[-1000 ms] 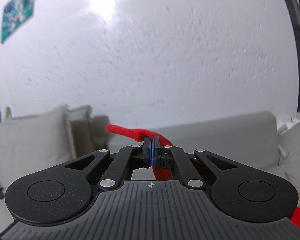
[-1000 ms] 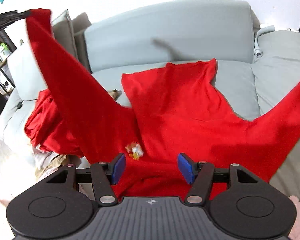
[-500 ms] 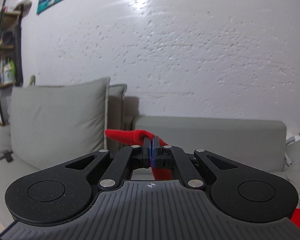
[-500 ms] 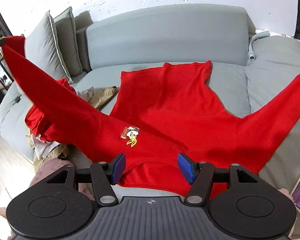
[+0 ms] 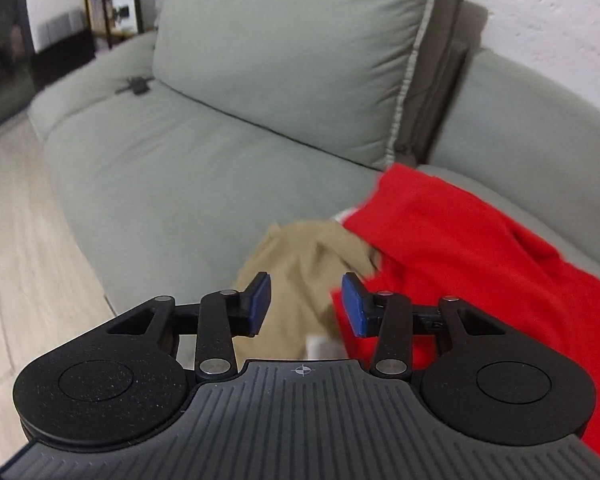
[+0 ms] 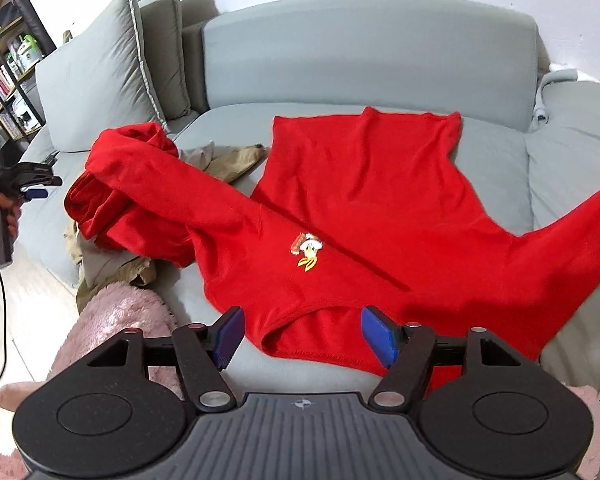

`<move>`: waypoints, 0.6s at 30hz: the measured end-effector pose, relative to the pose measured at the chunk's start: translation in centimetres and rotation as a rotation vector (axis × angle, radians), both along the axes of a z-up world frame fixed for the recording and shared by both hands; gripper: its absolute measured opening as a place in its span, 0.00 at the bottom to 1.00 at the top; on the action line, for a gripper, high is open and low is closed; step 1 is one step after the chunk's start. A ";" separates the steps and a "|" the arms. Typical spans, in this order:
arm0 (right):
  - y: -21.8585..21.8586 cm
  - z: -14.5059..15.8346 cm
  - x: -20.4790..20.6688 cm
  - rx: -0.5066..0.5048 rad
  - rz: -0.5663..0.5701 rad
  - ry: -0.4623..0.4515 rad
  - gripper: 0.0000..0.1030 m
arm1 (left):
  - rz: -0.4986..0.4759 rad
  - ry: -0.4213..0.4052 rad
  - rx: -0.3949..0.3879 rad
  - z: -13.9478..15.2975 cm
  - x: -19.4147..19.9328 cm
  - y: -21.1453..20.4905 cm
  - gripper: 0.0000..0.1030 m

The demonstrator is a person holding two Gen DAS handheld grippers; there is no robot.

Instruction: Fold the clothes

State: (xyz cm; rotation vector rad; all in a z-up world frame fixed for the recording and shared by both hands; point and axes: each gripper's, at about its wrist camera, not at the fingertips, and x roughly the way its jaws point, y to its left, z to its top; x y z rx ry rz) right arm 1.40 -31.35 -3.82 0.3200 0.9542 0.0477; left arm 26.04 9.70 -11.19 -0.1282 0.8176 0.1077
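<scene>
A red sweatshirt point(image 6: 364, 200) with a small duck logo point(image 6: 306, 249) lies spread on the grey sofa point(image 6: 380, 64), neckline toward me. Its left sleeve point(image 6: 148, 184) lies slack over a heap of clothes; its right sleeve point(image 6: 572, 240) stretches off to the right. My right gripper point(image 6: 302, 336) is open and empty just above the collar. My left gripper point(image 5: 305, 306) is open and empty over tan clothing point(image 5: 304, 260) beside red cloth point(image 5: 480, 248). It also shows in the right wrist view point(image 6: 32, 188), held at the far left.
A tan garment point(image 6: 228, 160) and more red clothing point(image 6: 100, 216) are heaped at the sofa's left. Grey cushions point(image 6: 112, 68) lean on the backrest. A pink fluffy cloth point(image 6: 116, 316) lies at the front edge. A bookshelf point(image 6: 4, 60) stands at the left. Wooden floor point(image 5: 16, 240) lies beside the sofa.
My left gripper has opened and let go of the red sleeve, which has dropped onto the heap. The left gripper has swung down toward the sofa. The right gripper stays open.
</scene>
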 end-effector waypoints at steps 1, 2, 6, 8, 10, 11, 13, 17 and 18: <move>-0.3 -0.4 0.0 0.012 -0.006 0.005 0.65 | -0.067 0.021 -0.009 0.4 -1.3 -1.3 0.45; -0.5 -0.7 -0.1 0.019 -0.012 0.012 0.65 | -0.167 0.056 -0.016 0.8 -3.0 -3.3 0.45; -1.5 -2.5 -0.5 0.023 -0.048 0.059 0.65 | -0.478 0.182 -0.049 0.5 -9.0 -11.2 0.50; -2.3 -3.5 -1.2 0.016 -0.072 0.088 0.65 | -0.581 0.250 -0.080 -1.3 -12.3 -16.0 0.51; -3.2 -4.3 -2.0 0.002 -0.093 0.110 0.65 | -0.586 0.297 -0.097 -3.1 -13.8 -18.6 0.51; -3.7 -4.7 -2.5 -0.012 -0.103 0.121 0.64 | -0.573 0.330 -0.109 -4.4 -14.3 -20.3 0.51; -4.6 -5.4 -3.4 -0.038 -0.121 0.136 0.64 | -0.532 0.369 -0.124 -6.2 -14.7 -22.6 0.51; -6.5 -6.5 -4.4 -0.090 -0.146 0.140 0.62 | -0.521 0.331 -0.043 -7.6 -14.9 -25.9 0.51; -7.0 -6.8 -4.6 -0.095 -0.150 0.139 0.61 | -0.521 0.306 -0.024 -7.7 -15.0 -26.3 0.51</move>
